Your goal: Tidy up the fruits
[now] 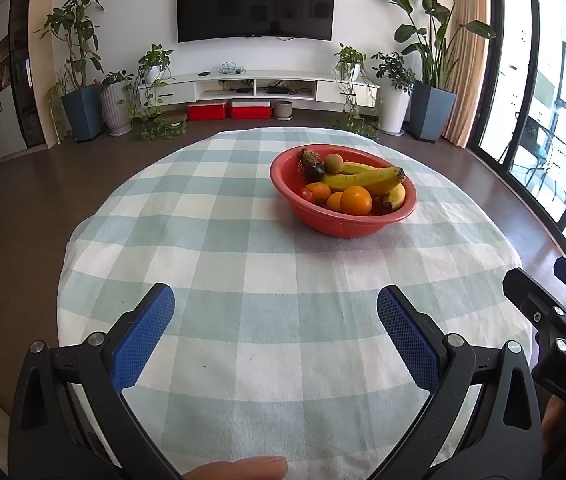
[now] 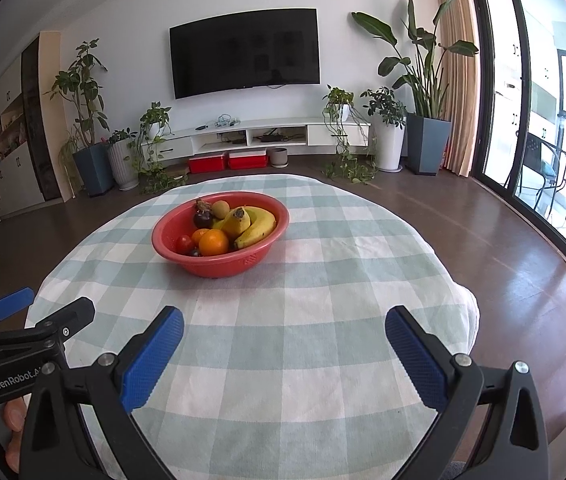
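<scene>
Both claws gape over bare tablecloth (image 1: 243,264), well short of the bowl (image 1: 339,224).

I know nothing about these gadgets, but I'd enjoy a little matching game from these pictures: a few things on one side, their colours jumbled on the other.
Things:
1. bowl
2. bananas
3. gripper pads
4. television

Colours:
A. black
B. blue
C. red
D. yellow

Pairs: 1-C, 2-D, 3-B, 4-A. The bowl sits on the checked tablecloth, and both grippers hang open, short of it.
</scene>
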